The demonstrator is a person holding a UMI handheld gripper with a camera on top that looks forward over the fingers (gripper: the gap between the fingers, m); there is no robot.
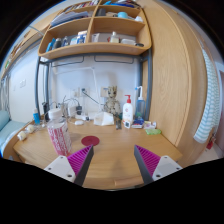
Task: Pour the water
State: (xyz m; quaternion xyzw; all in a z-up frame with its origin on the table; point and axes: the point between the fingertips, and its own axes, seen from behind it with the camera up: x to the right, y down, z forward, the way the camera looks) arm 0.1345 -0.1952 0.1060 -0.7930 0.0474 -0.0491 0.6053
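My gripper (113, 162) is open and empty, its two fingers with magenta pads (80, 158) held wide apart above the wooden desk (110, 145). A pink striped cup (59, 137) stands on the desk ahead of the left finger. A small dark red round lid or coaster (90, 141) lies just beyond the fingers. A white bottle with a red top (127, 111) stands further back near the wall. Nothing is between the fingers.
A crumpled white cloth or paper (103, 118) and small items lie at the back of the desk. A green-and-white box (151, 128) sits at the right. A wooden shelf (95, 45) with bottles hangs above. A wooden cabinet side (175, 80) stands at the right.
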